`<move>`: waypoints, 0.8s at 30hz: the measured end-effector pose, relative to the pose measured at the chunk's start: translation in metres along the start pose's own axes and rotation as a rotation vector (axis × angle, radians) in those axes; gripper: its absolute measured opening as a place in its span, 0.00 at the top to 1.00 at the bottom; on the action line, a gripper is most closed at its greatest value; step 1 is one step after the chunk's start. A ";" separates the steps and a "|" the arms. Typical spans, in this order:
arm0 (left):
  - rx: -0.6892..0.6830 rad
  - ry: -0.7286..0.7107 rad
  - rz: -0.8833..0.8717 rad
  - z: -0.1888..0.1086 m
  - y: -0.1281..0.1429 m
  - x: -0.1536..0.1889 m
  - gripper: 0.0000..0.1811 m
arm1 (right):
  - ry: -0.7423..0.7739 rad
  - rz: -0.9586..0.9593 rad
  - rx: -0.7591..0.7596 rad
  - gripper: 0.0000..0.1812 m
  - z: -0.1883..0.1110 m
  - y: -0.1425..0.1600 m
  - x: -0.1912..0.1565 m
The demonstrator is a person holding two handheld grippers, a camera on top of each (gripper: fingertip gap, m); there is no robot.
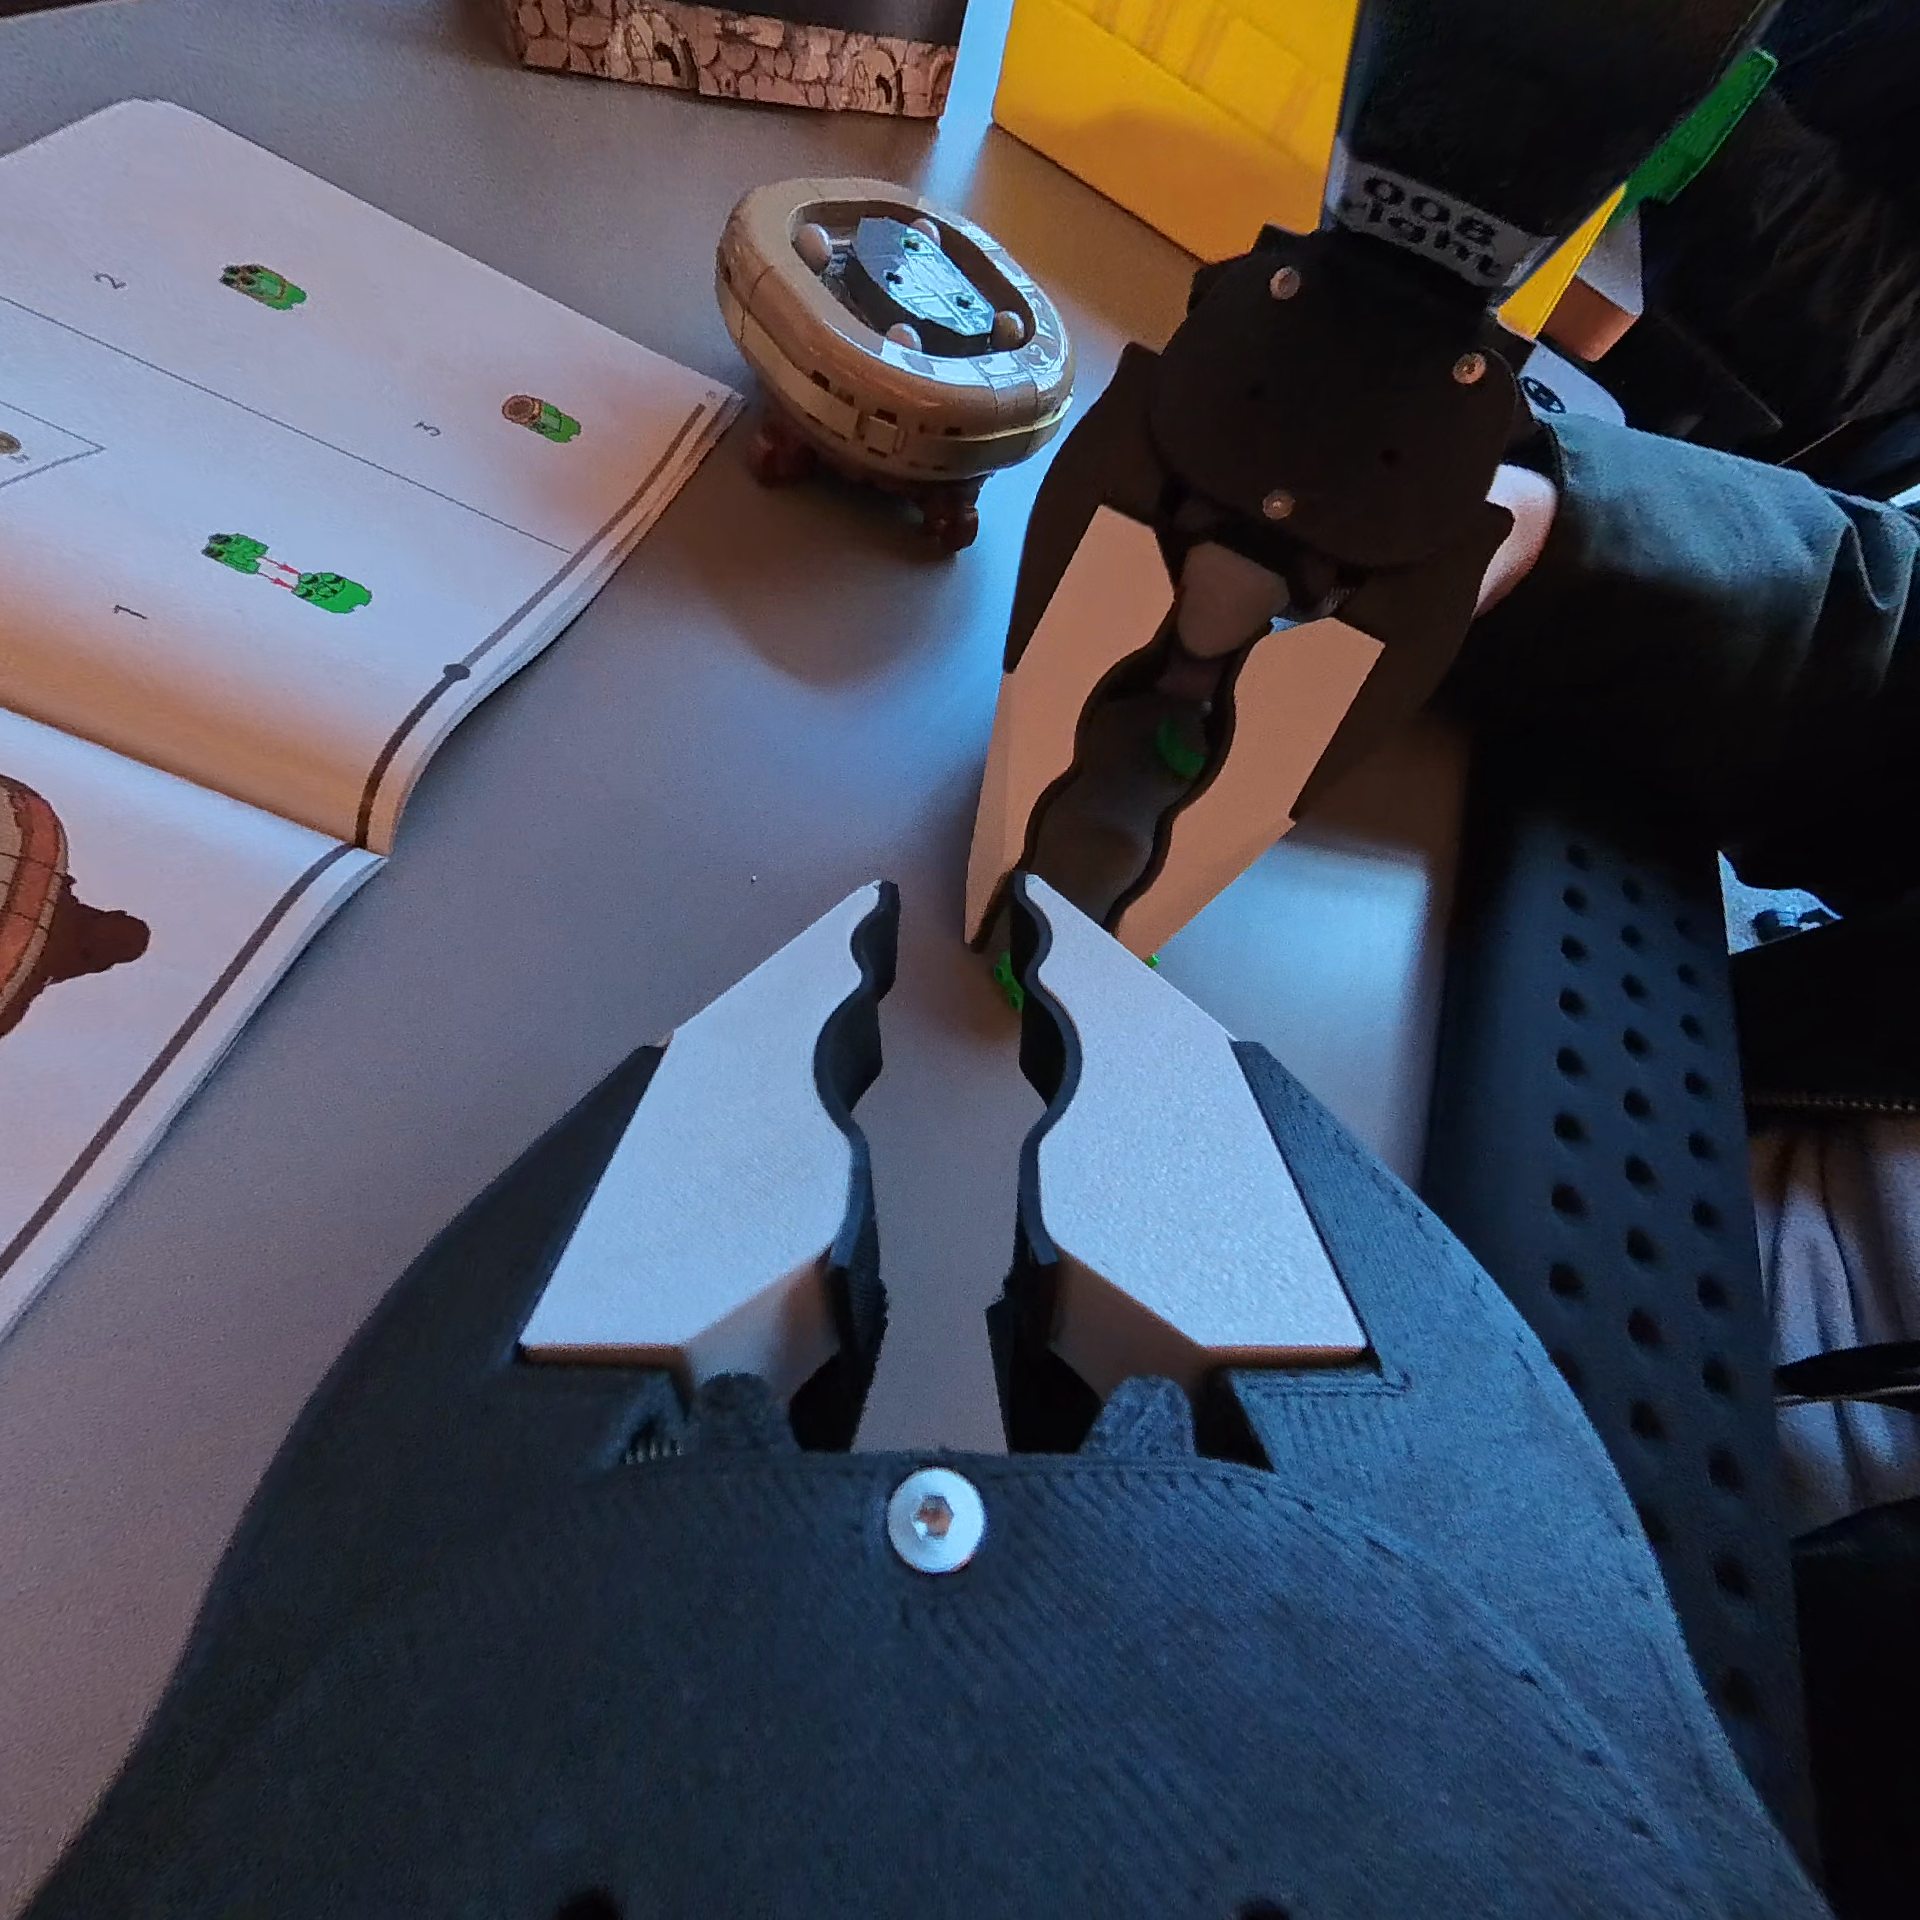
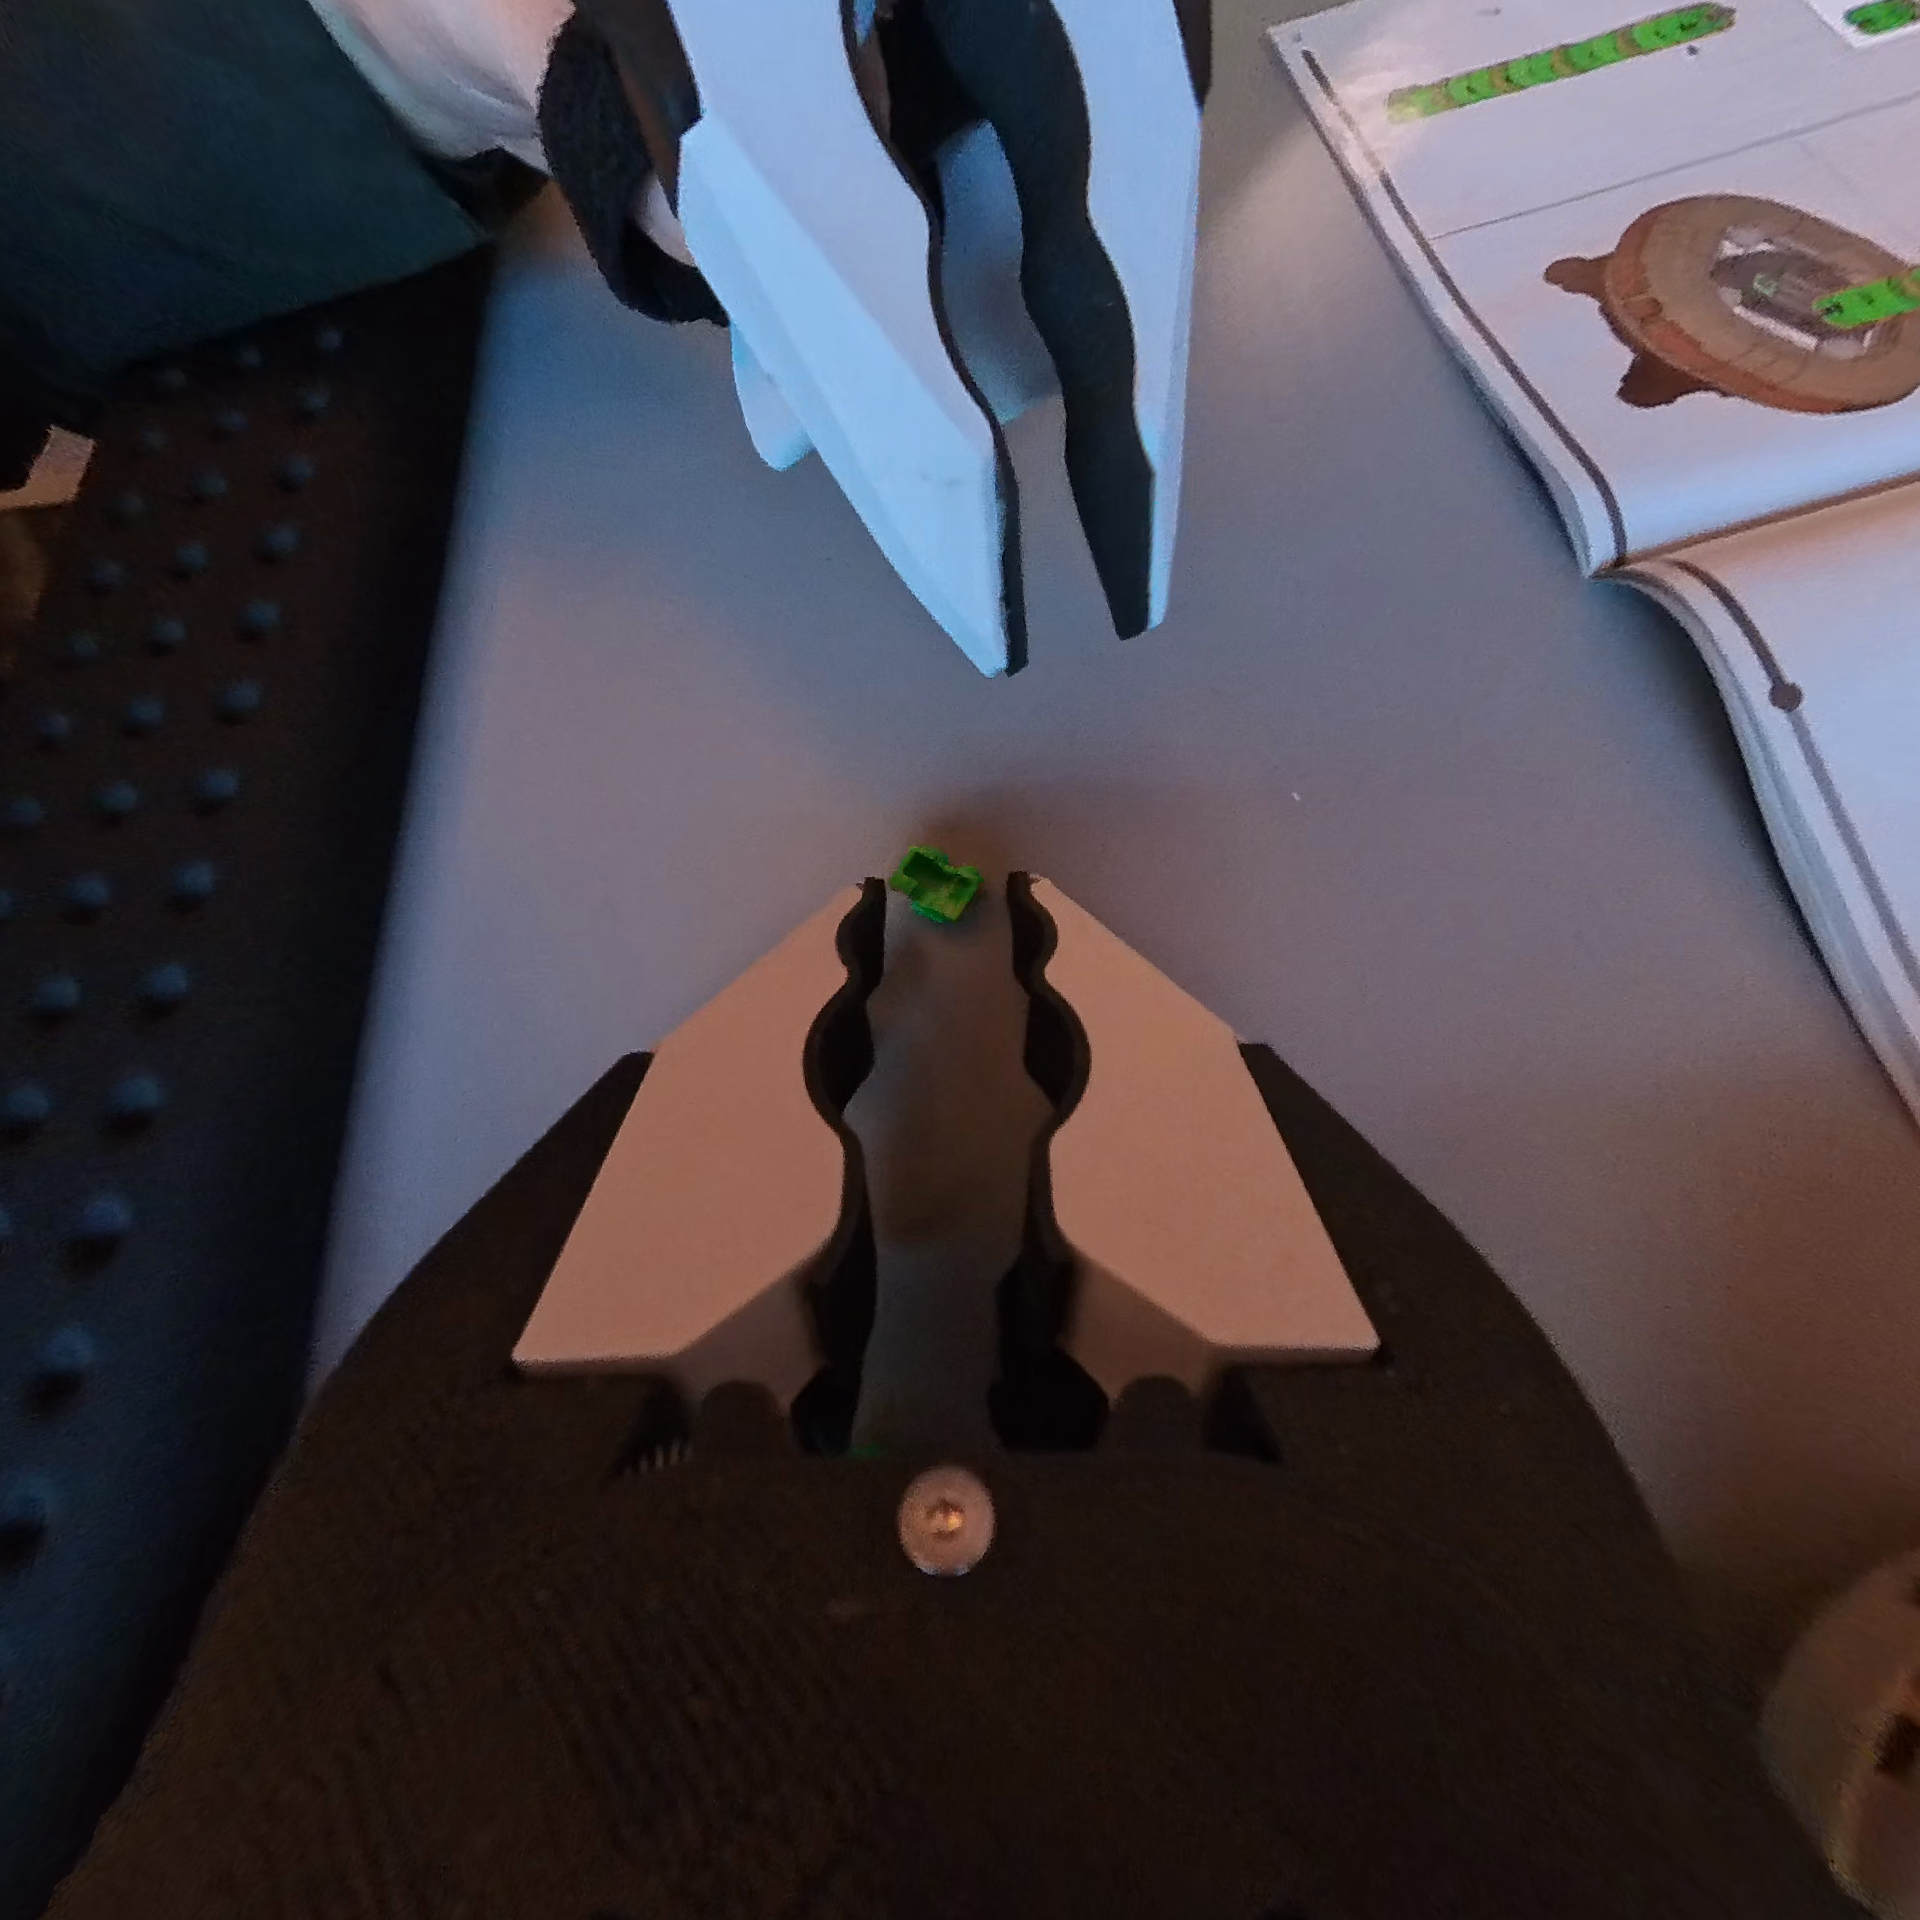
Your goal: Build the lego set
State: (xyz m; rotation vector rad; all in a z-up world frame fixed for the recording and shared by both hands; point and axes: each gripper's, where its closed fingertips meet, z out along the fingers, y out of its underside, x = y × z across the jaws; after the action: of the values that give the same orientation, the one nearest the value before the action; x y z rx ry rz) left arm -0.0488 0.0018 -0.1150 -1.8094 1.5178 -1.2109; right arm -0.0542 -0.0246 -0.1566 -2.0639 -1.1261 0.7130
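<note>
A small green lego piece [image 2: 935, 883] lies on the grey table [image 2: 1351, 831], just between the fingertips of my right gripper [image 2: 945, 886]. The jaws are open and do not clamp it. In the left wrist view the right gripper [image 1: 1060, 940] points down at the table, and the piece [image 1: 1006, 982] peeks out by its tips. A second green bit [image 1: 1179, 748] shows through the gap between its fingers. My left gripper [image 1: 954, 891] is open and empty, hovering close in front of the right one; it also shows in the right wrist view [image 2: 1070, 639]. A tan round lego pot [image 1: 894, 332] stands behind.
An open instruction booklet [image 1: 260, 468] lies left of the pot, also in the right wrist view [image 2: 1662, 312]. A yellow box [image 1: 1164, 114] and a patterned box [image 1: 727, 47] stand at the back. A black perforated surface [image 1: 1621, 1143] borders the table. A dark sleeve [image 1: 1683, 582] holds the right gripper. There is about 5 cm between the tips of the two grippers. The tan round lego pot [image 1: 894, 332] is about 15 cm from both grippers' fingertips.
</note>
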 end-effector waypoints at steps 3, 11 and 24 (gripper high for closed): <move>-0.002 -0.002 -0.005 -0.001 0.000 -0.001 0.89 | -0.016 -0.013 -0.006 0.90 0.002 -0.001 -0.005; 0.038 -0.003 -0.018 -0.008 -0.004 -0.004 0.89 | 0.052 -0.365 0.210 0.91 -0.026 -0.044 -0.028; 0.196 0.202 -0.086 -0.025 -0.028 0.022 0.89 | 0.180 -0.572 0.616 0.91 -0.090 -0.100 -0.057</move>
State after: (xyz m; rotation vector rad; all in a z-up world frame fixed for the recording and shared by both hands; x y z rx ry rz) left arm -0.0557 -0.0072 -0.0725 -1.6794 1.3811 -1.5671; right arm -0.0664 -0.0599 -0.0153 -1.1864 -1.1354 0.4884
